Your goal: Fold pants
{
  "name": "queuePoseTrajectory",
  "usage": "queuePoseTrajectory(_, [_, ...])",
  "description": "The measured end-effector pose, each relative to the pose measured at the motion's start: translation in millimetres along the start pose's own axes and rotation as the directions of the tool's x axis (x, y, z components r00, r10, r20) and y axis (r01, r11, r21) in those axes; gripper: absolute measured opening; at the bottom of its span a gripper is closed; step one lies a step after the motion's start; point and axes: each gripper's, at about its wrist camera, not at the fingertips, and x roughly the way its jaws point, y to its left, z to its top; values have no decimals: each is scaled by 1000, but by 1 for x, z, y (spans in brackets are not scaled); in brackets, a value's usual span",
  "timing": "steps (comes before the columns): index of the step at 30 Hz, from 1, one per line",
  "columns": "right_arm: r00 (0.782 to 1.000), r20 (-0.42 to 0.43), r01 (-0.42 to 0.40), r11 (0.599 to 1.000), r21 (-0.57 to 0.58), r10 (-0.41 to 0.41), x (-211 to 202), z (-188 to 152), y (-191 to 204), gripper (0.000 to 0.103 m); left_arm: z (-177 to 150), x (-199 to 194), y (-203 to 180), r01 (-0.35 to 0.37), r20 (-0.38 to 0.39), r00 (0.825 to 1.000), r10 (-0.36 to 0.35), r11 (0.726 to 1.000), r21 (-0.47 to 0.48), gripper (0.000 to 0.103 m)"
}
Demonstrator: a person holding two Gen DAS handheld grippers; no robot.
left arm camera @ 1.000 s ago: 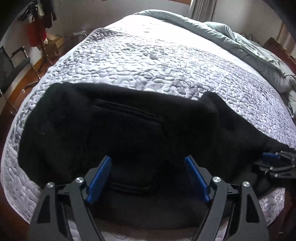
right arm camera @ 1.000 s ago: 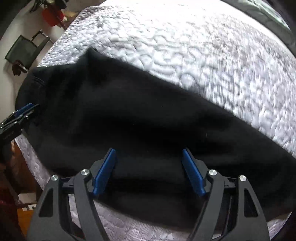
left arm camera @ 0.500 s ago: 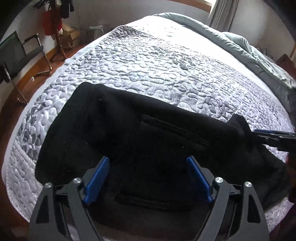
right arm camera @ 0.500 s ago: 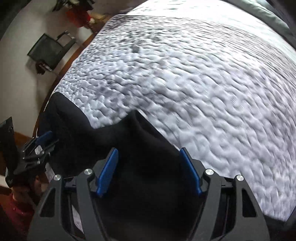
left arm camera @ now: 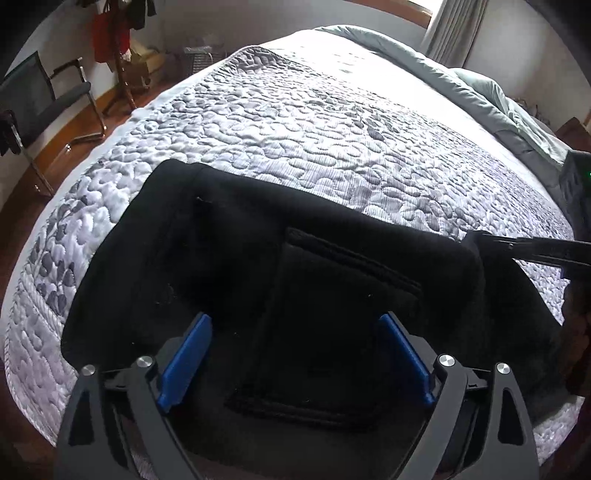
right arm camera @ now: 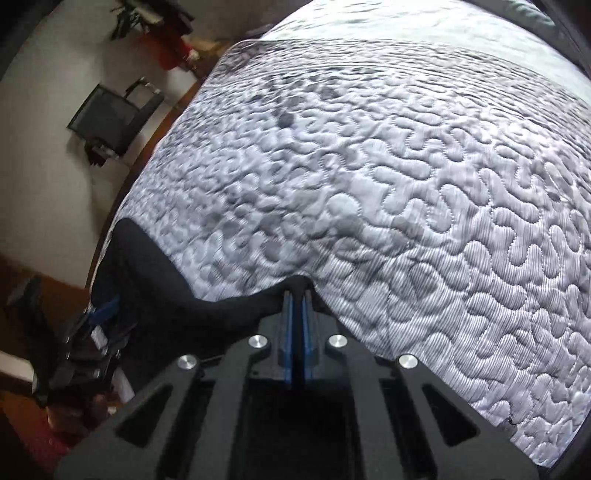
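Lying across the near edge of the bed (left arm camera: 295, 122), one pair of black pants (left arm camera: 258, 266), bunched toward the bed's near left corner, a stitched rectangular pocket patch (left arm camera: 332, 325) facing up.

Bed covering: pale grey quilted bedspread (right arm camera: 406, 184) with a meandering stitch pattern; a light green-grey duvet (left arm camera: 480, 92) pushed to the far right side.

Left gripper (left arm camera: 295, 362): jaws spread wide, having just been opening further; blue pads (left arm camera: 184, 362) stand either side of the pocket patch, directly over the black cloth. Whether the pads touch the cloth cannot be told; they do not press on it.

Right gripper (right arm camera: 297, 306): jaws have just closed together, blue pads nearly meeting, pinched on a raised peak of the pants' fabric at the garment's far edge, where it meets the bedspread. In the left wrist view the right gripper enters from the right as dark, flat fingers (left arm camera: 535, 251) at the pants' upper right corner, the cloth drawn up to them.

Surroundings, off the bed's left side: black mesh chair (left arm camera: 40, 99) with metal frame; wooden coat stand (left arm camera: 118, 55) with red and dark garments; wooden floor (left arm camera: 74, 122); curtain (left arm camera: 450, 29) at the far wall.
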Motion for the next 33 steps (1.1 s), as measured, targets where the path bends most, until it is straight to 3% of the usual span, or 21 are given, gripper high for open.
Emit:
queuePoseTrajectory(4, [999, -25, 24, 999, 35, -23, 18, -3, -6, 7, 1, -5, 3, 7, -14, 1000, -7, 1000, 0, 92])
queuePoseTrajectory(7, [1000, 27, -2, 999, 54, 1, -6, -7, -8, 18, 0, -26, 12, 50, -17, 999, -51, 998, -48, 92])
queuePoseTrajectory(8, [998, 60, 9, 999, 47, -12, -21, -13, -8, 29, -2, -34, 16, 69, -11, 998, -70, 996, -63, 92])
queuePoseTrajectory(10, [995, 93, 17, 999, 41, -20, -44, -26, -9, 34, -7, -50, 24, 67, -3, 998, -67, 994, -82, 92])
queuePoseTrajectory(12, [994, 105, 30, 999, 34, -34, -65, -49, -9, 34, -16, -60, 35, 18, -16, 1000, -19, 995, -94, 92])
queuePoseTrajectory(15, [992, 107, 69, 997, 29, -72, -89, -98, -12, 34, -30, -61, 50, -2, -55, 998, -6, 988, -152, 92])
queuePoseTrajectory(20, [990, 90, 99, 987, 123, -111, -100, -164, -33, 35, -44, -47, 62, 51, -84, 994, -75, 965, -258, 89])
queuePoseTrajectory(22, [992, 77, 88, 981, 172, -103, -101, -182, -45, 35, -40, -39, 59, 53, -82, 994, -77, 964, -259, 83])
queuePoseTrajectory(24, [992, 62, 91, 973, 214, -106, -100, -198, -56, 35, -37, -30, 57, 38, -97, 993, -66, 963, -267, 60])
queuePoseTrajectory(25, [992, 56, 94, 969, 230, -110, -100, -204, -60, 35, -37, -25, 59, 12, -110, 993, -46, 956, -292, 55])
queuePoseTrajectory(27, [992, 51, 98, 964, 249, -114, -102, -213, -64, 38, -37, -27, 64, 28, -93, 994, -64, 937, -347, 42])
queuePoseTrajectory(29, [992, 55, 95, 959, 267, -113, -105, -221, -69, 39, -38, -39, 65, 9, -61, 998, -32, 938, -347, 23])
queuePoseTrajectory(31, [991, 61, 96, 956, 278, -118, -110, -226, -72, 39, -43, -54, 67, 31, -19, 999, -40, 942, -334, 18])
queuePoseTrajectory(33, [989, 66, 106, 950, 293, -131, -112, -229, -77, 40, -47, -54, 64, -2, -29, 1000, -7, 955, -295, 15])
